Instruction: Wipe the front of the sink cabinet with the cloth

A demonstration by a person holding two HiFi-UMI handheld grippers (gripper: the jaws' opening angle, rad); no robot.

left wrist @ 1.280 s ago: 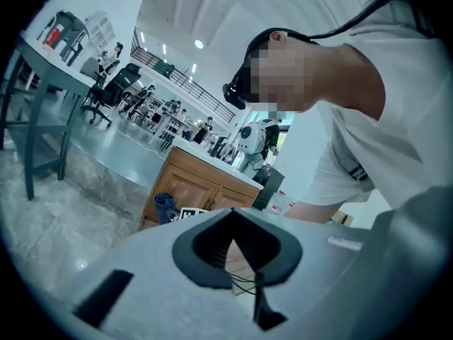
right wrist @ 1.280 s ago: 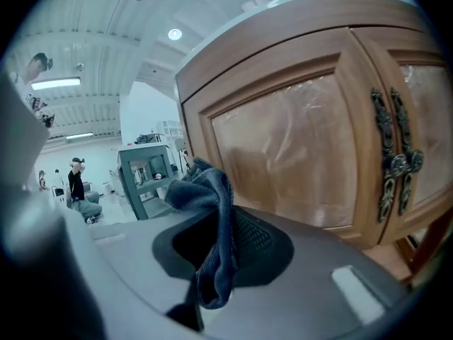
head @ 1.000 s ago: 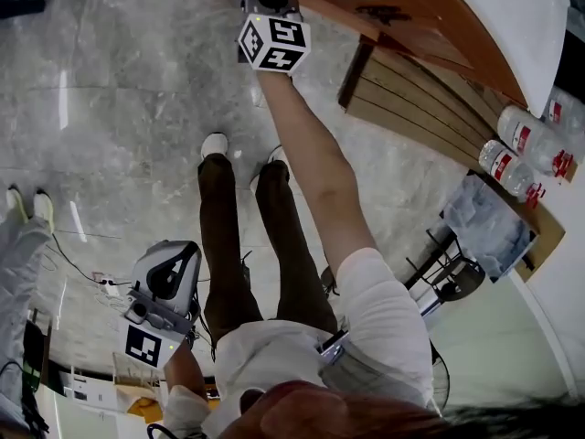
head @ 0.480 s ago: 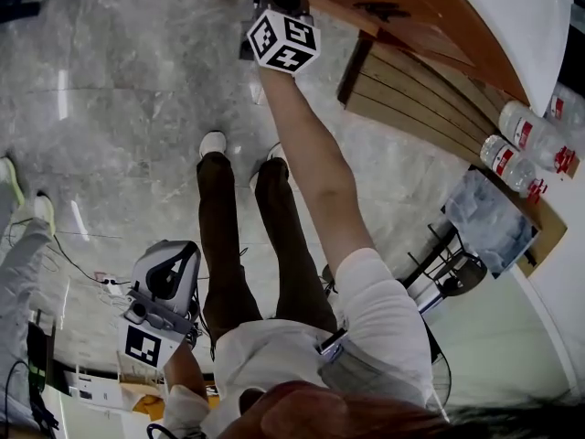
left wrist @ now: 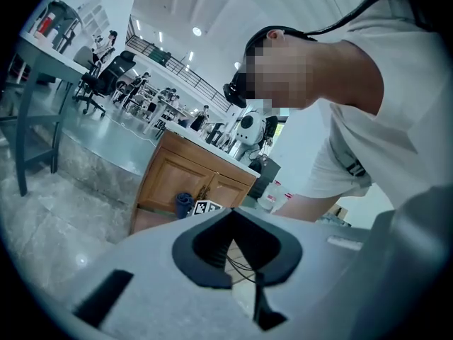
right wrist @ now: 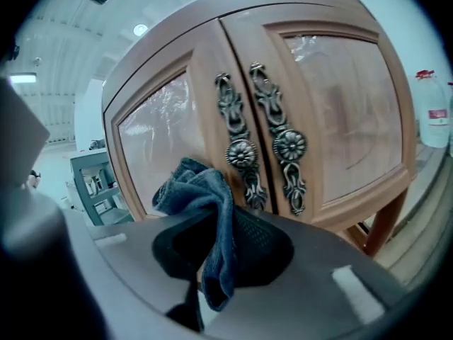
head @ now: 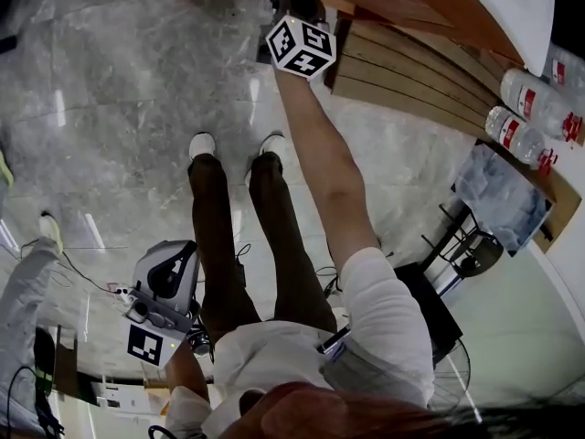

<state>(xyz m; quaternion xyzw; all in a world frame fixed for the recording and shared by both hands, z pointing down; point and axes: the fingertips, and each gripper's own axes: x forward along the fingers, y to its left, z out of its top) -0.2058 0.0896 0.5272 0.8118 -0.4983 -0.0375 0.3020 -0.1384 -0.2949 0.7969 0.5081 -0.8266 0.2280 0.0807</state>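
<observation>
Right tongs (right wrist: 202,299) pinching the blue cloth (right wrist: 207,193), sink cabinet (right wrist: 340,119) just ahead, left tongs (left wrist: 255,299) pressed together, empty

cloth (right wrist: 212,211) is dark denim-blue; sink cabinet (right wrist: 340,105) warm honey-brown wood; handles (right wrist: 289,146) bronze-y with flower rosettes; floor (head: 119,108) grey veined marble

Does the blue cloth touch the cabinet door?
Cannot tell. In the right gripper view the cloth, held by the right tongs, overlaps the cabinet door, but no contact or gap shows.
</observation>
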